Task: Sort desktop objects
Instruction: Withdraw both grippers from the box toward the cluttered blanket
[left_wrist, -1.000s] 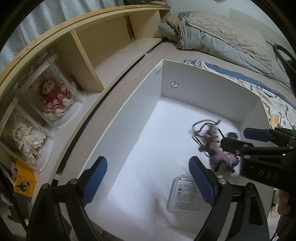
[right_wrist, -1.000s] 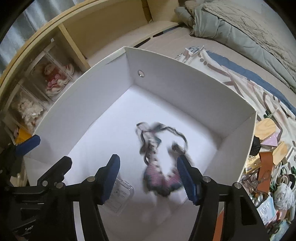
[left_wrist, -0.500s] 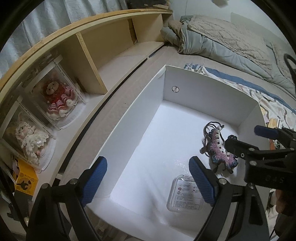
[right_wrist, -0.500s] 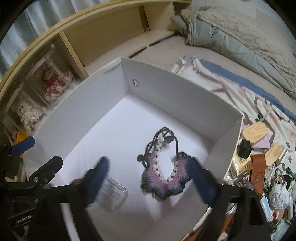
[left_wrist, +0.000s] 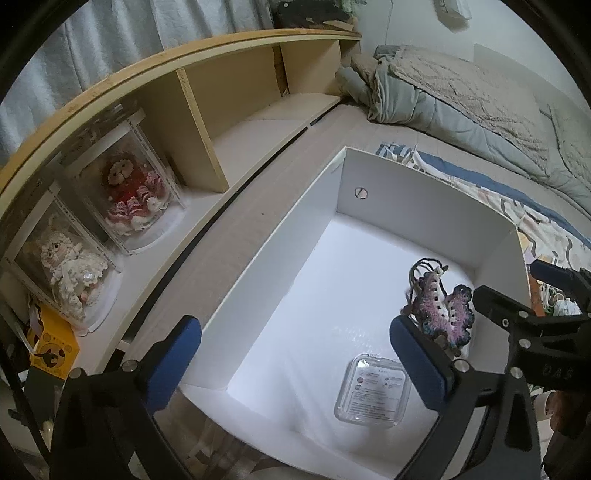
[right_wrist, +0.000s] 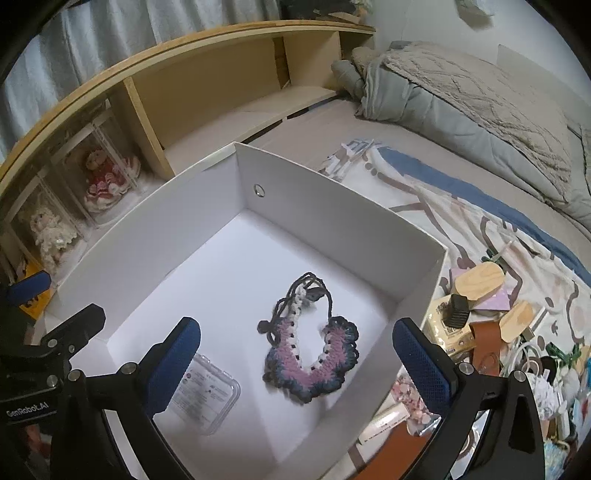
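Purple and navy yarn, that's the crocheted collar (right_wrist: 308, 354) lying flat on the floor of the white box (right_wrist: 343, 206), towards its right wall; just left of it sits a clear plastic case (right_wrist: 208, 397), also in the box; my right gripper (right_wrist: 295, 365) has just been opening and now stands wide, nothing between its pads, hovering over the collar; my left gripper (left_wrist: 295, 363) has just been opening too, jaws spread wide and empty, above the box's near left side, with the case showing below its right pad.

The collar looks to me feather-light and floppy; it would sag and fold wherever I lift it, and the thin dark cords (right_wrist: 314, 286) at its top could snag on a pad; the thick scalloped edge is where I'd pinch it, a firm bunch of yarn that won't slip; no risk of breaking it.

The case I judge stiff, smooth and slippery; I'd take it across its short sides, squarely, or it may squirt out.

The pile (right_wrist: 491, 332) of wooden pieces, leather and cables lies outside the box on the right, on the patterned cloth; my guess is the next item comes from there.
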